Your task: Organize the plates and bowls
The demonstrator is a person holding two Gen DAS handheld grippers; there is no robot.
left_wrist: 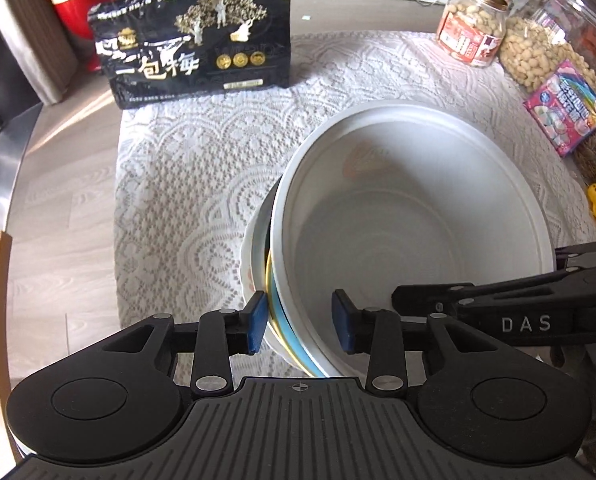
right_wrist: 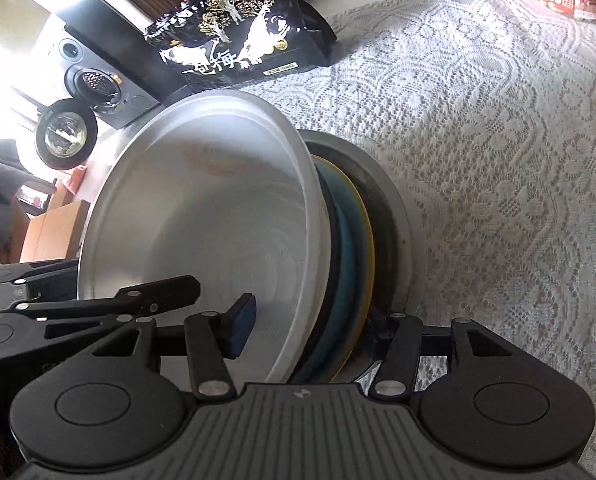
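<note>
The lace tablecloth point(left_wrist: 202, 168) covers most of the table, and above it a stack of nested dishes is held between two grippers. The white bowl point(left_wrist: 410, 216) sits innermost and largest in view, its mouth turned toward the cameras and tilted. Behind it, only the rims of a blue plate point(right_wrist: 348, 280) with a yellow edge and an outer white dish point(right_wrist: 402, 216) show; the rest of each is hidden, so how many pieces are nested is hard to tell. The bowl is empty.

The left gripper point(left_wrist: 300, 320) straddles the stack's near rim, its outer pad against the rims and its inner pad standing apart from the bowl's wall, so it does not pinch. The right gripper point(right_wrist: 310, 328) straddles the opposite rim; its outer finger is hidden behind the dishes, so its grasp cannot be judged.

A black snack bag point(left_wrist: 194, 40) stands upright at the cloth's far edge. Jars of nuts point(left_wrist: 474, 28), partly cut off, stand beside the cloth.
</note>
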